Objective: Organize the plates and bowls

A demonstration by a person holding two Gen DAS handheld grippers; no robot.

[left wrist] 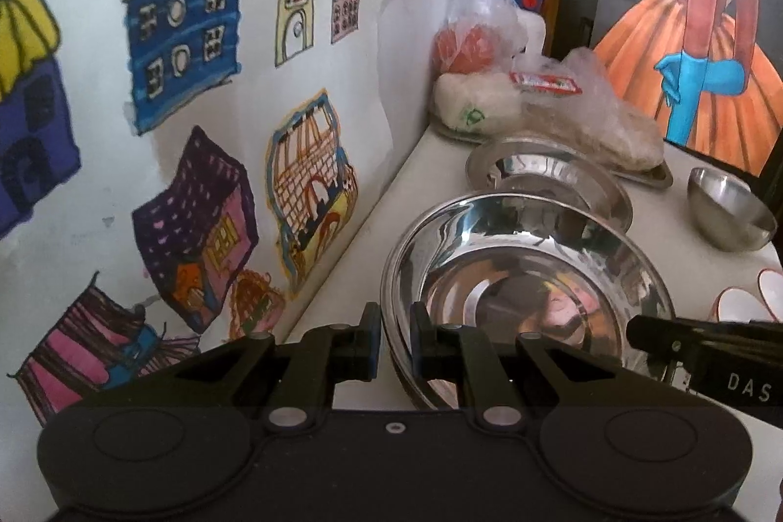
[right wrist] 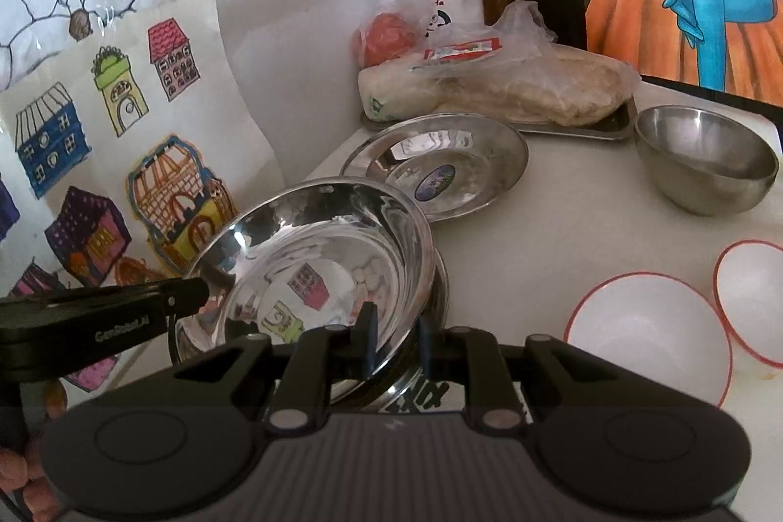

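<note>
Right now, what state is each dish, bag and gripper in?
Large steel bowl: tilted, gripped at opposite rim edges by both grippers.
Left gripper: jaws shut on the bowl's rim.
Right gripper: jaws shut on the bowl's rim.
Steel plate: flat on the table, empty.
Small steel bowl: upright, empty.
White bowls: upright, empty, side by side.
Plastic bags: lying on a tray.

There are two shiny steel plates, one deep round steel bowl, two white bowls with red rims and one flat rectangular steel tray.
</note>
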